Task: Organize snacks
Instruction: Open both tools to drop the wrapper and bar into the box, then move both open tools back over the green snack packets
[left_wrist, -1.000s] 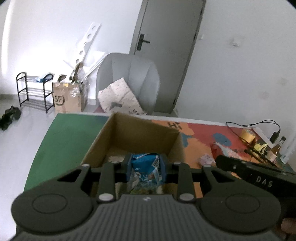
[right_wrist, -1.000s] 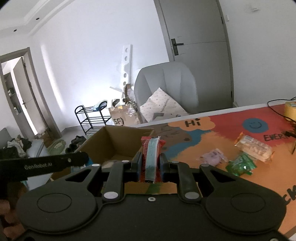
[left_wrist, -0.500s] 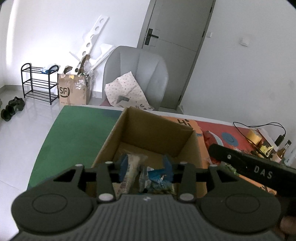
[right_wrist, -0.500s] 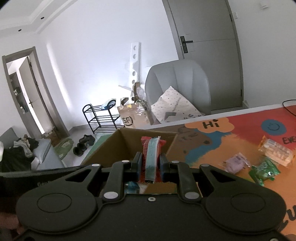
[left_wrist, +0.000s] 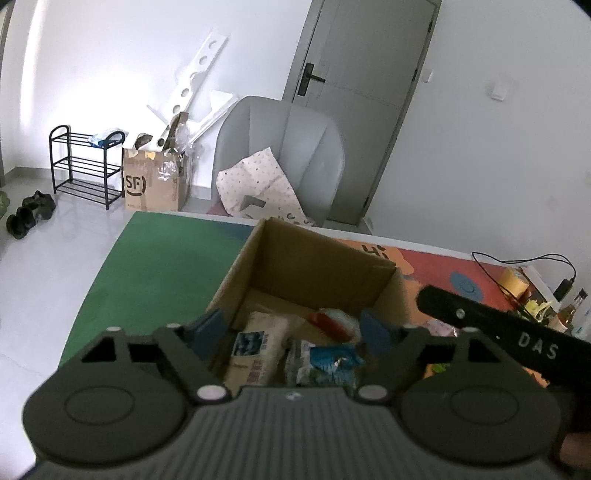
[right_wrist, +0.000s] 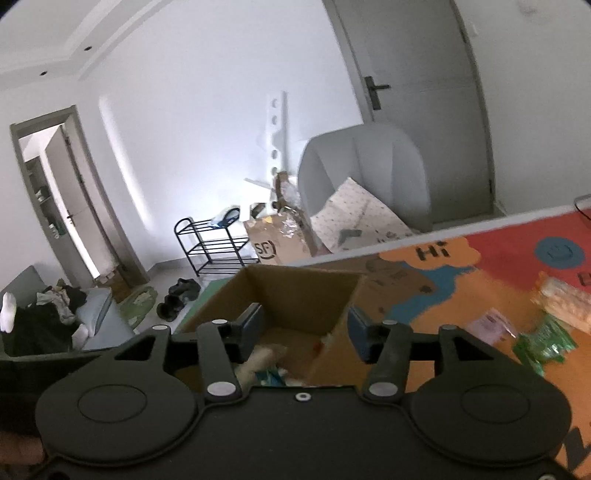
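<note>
The left claw occupies the lower centre of the left wrist view, its jaws spread wide and holding nothing. Beyond it stands the open brown cardboard box on the bench, centre of frame. Inside the box lie a beige snack packet with a blue label, a blue-and-white crumpled snack bag and a red-and-white packet.

The right claw sits at lower centre of the right wrist view, jaws also spread apart and empty, above the same box. At the right edge of that view, a pale wafer packet, a lilac packet and a green packet rest on the bench, apart from the box.
</note>
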